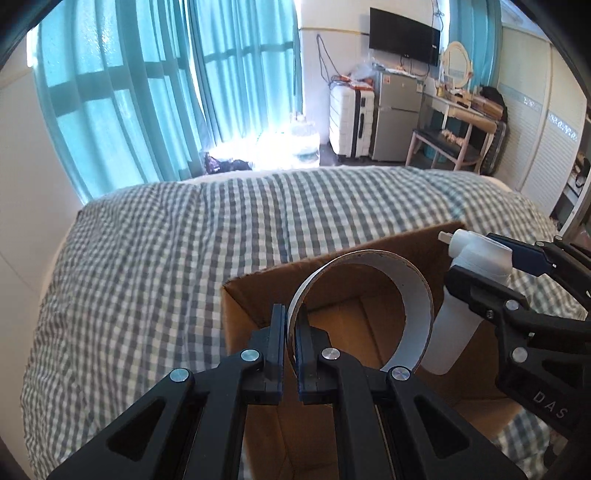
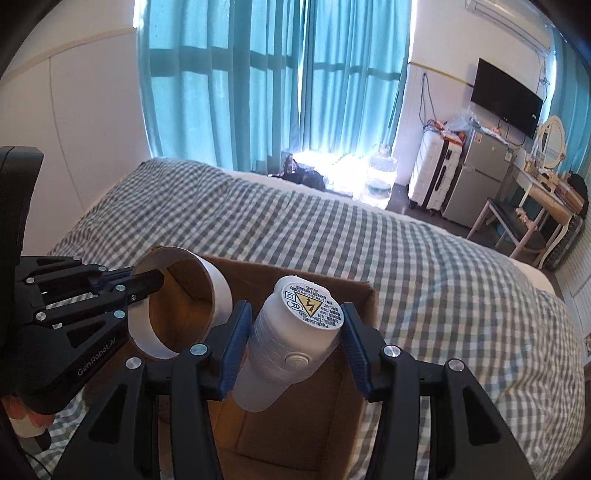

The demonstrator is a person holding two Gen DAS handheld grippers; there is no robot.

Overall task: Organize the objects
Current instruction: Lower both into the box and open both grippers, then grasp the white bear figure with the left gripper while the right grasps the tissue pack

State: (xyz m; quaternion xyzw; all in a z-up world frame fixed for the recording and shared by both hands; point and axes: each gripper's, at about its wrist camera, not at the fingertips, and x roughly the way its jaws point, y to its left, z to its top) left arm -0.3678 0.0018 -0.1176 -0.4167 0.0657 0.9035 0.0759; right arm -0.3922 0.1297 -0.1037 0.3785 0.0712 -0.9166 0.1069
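Observation:
An open cardboard box (image 1: pixel 258 291) (image 2: pixel 364 295) sits on the checked bed. My left gripper (image 1: pixel 290 321) (image 2: pixel 155 282) is shut on the wall of a white tape ring (image 1: pixel 413 291) (image 2: pixel 218 291) with a brown inside, holding it above the box's opening. My right gripper (image 2: pixel 295 314) (image 1: pixel 476 266) is shut on a white cylindrical device (image 2: pixel 291 339) (image 1: pixel 458 325) with a warning label on its end. That device also hangs over the box, just right of the ring.
The grey-and-white checked bedspread (image 1: pixel 147 258) (image 2: pixel 443 277) spreads around the box. Beyond the bed are teal curtains (image 1: pixel 147 92), water jugs (image 2: pixel 380 177), a white suitcase (image 1: pixel 351 122), a small fridge (image 1: pixel 395 118), a wall TV (image 1: pixel 404 35), and a desk with a chair (image 1: pixel 443 144).

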